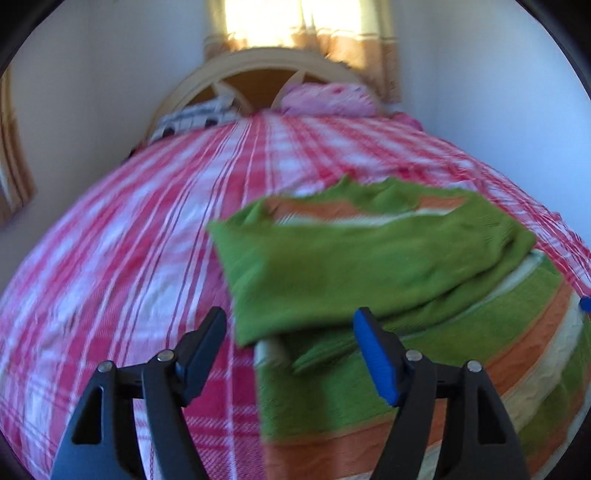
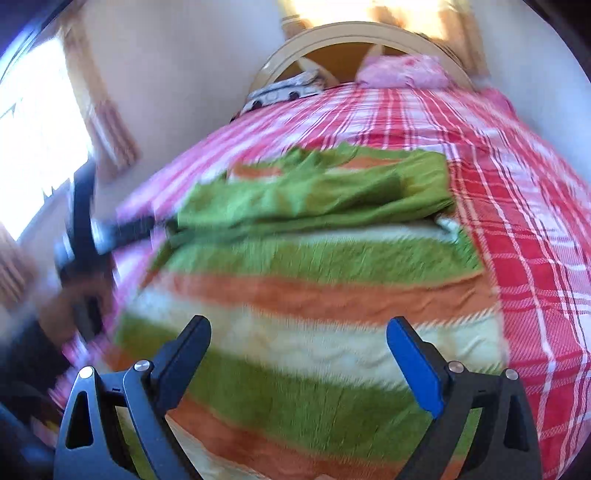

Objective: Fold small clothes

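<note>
A green sweater (image 1: 351, 266) with orange and cream stripes lies flat on the bed, and a plain green part of it is folded across its upper body. My left gripper (image 1: 290, 321) is open above the sweater's near left edge. One finger is over the sheet and the other over the knit, with nothing pinched. My right gripper (image 2: 299, 326) is open too, hovering over the striped lower part of the sweater (image 2: 314, 258). In the right wrist view the left gripper (image 2: 85, 236) shows as a dark blur at the sweater's left side, with a hand (image 2: 59, 306) behind it.
A pink and red plaid sheet (image 1: 129, 240) covers the bed and reaches round the sweater on all sides (image 2: 535, 221). A pink pillow (image 1: 325, 98) and a patterned pillow (image 1: 195, 120) lie at the curved headboard (image 1: 258, 61). White walls stand on both sides and bright curtains (image 1: 303, 26) hang behind.
</note>
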The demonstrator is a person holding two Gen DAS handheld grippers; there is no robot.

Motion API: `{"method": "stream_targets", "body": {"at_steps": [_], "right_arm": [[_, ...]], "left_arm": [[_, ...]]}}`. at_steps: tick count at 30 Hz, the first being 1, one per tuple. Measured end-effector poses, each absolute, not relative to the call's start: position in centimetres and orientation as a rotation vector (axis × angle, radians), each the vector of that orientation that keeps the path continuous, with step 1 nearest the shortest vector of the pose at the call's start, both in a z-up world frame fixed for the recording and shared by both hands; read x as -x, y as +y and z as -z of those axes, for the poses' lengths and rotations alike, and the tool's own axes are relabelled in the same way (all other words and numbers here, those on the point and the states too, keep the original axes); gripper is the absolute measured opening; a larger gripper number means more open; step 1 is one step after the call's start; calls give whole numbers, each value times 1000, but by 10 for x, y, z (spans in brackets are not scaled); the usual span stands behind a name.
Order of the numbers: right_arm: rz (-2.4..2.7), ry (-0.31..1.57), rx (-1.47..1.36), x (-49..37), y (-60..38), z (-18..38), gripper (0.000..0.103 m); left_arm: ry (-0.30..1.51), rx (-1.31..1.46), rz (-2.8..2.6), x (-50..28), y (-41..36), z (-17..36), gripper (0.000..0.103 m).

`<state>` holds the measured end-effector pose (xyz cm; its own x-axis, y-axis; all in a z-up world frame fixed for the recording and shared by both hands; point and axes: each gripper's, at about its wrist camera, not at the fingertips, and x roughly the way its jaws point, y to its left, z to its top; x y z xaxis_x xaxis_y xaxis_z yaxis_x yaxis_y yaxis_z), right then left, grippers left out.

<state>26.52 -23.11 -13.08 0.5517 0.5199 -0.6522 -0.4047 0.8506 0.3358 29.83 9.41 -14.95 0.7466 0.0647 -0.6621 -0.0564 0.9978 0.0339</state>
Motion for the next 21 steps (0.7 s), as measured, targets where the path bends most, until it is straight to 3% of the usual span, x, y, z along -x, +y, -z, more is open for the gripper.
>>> {"method": "stream_targets", "body": {"at_steps": [5,9,17,19,21], "right_arm": [[-431,820,-154,-318,-237,102,96],[-379,859,-183,-364,-237,103,84],[-319,927,-176,-418,-213,127,71],[-314,964,-164,-427,-204,139,62],[-295,989,-114,-429,-197,149,33]], "left_arm": [[806,108,-32,-312,106,175,74],[842,185,-30,-315,118,182,81],[807,254,-70,-303,127,184,81],[795,285,-54,-300,131,184,81],[776,358,-20,-299,143,186,81]]}}
